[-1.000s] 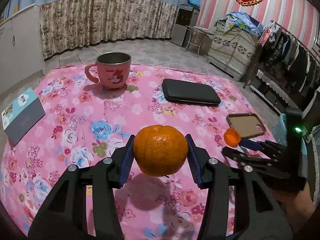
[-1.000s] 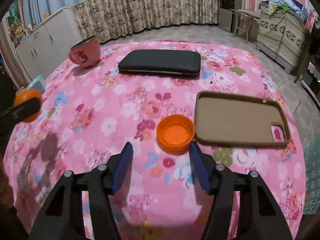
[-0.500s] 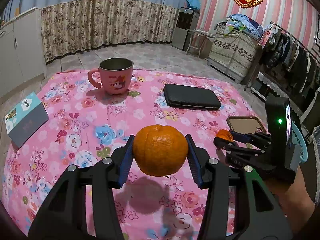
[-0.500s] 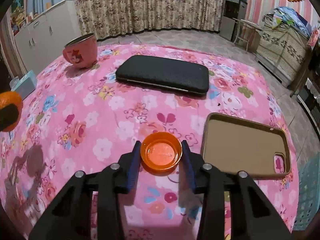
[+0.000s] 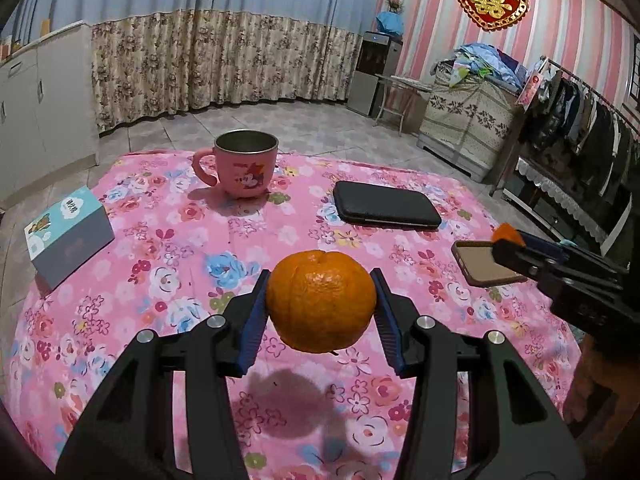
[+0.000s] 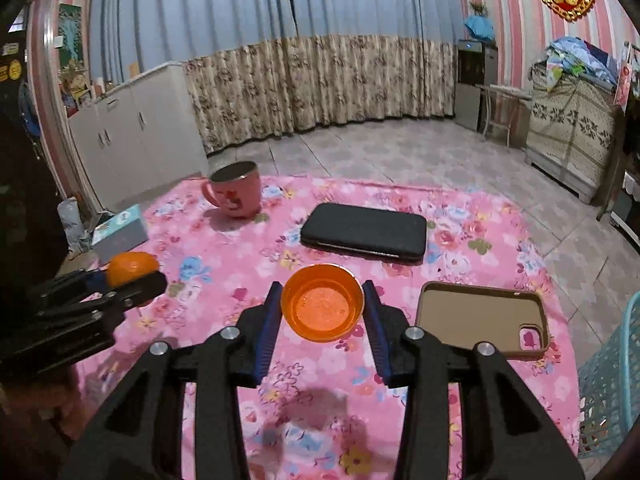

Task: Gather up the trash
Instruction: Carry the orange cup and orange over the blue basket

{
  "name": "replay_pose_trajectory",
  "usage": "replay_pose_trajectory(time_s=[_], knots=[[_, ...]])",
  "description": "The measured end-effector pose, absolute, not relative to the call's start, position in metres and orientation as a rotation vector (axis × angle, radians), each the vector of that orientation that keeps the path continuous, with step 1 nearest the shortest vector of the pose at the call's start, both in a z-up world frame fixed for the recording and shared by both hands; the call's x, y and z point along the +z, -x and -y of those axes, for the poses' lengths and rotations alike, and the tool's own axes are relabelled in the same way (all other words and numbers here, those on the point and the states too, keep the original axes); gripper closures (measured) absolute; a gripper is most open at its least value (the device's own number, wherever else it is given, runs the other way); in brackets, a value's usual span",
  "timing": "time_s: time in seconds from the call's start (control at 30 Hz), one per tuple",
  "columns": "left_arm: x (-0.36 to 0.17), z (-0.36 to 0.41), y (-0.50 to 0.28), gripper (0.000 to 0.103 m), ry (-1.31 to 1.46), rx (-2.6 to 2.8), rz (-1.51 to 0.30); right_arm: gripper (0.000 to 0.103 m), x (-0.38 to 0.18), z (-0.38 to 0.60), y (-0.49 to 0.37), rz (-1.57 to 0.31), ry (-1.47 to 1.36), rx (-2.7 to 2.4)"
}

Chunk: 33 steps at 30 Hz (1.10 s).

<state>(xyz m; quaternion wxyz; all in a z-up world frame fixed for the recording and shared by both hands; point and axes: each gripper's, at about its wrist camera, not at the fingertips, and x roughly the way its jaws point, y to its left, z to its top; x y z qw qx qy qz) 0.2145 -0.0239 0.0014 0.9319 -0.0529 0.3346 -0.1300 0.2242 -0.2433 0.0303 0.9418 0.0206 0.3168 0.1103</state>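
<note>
left gripper (image 5: 321,308) clamped on an orange (image 5: 321,300), blue pads pressed to both sides of the fruit, held clear above the surface (image 5: 168,248) with a shadow on the pink flowered cloth just beneath; right gripper (image 6: 322,312) clamped on a small orange plastic cap (image 6: 322,303), open side up, jaws narrow against its rim, also lifted off the cloth with a faint shadow below; seen from the left wrist view, right gripper at the far right edge with only a sliver of the cap showing at its tip; seen from the right wrist view, left gripper at the far left with the orange at its tip; resting on the surface: pink mug (image 5: 244,168) with a metal lining at the far side, upright; black flat case (image 5: 386,209) right of the mug, well apart from it; brown phone case (image 6: 482,320) lying open side up near the right edge; light blue box (image 5: 68,236) at the left edge; pale blue mesh basket (image 6: 612,384) just off the surface at the right, beside the phone case
</note>
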Motion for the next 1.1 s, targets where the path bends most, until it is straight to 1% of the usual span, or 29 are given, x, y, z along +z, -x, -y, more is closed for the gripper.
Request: replay_pose_trajectory(time_s=[0.23, 0.73, 0.9, 1.1], knots=[[0.012, 0.027, -0.210, 0.055, 0.109, -0.271, -0.655, 0.063, 0.041, 0.255, -0.208, -0.616, -0.032, 0.214], [0.056, 0.065, -0.201, 0.056, 0.088, -0.304, -0.591, 0.063, 0.065, 0.335, -0.183, -0.536, -0.131, 0.104], [0.068, 0.097, -0.198, 0.055, 0.085, -0.354, -0.580, 0.063, 0.072, 0.371, -0.168, -0.503, -0.197, 0.074], [0.078, 0.161, -0.201, 0.055, 0.085, -0.448, -0.562, 0.063, 0.077, 0.419, -0.141, -0.478, -0.166, -0.106]])
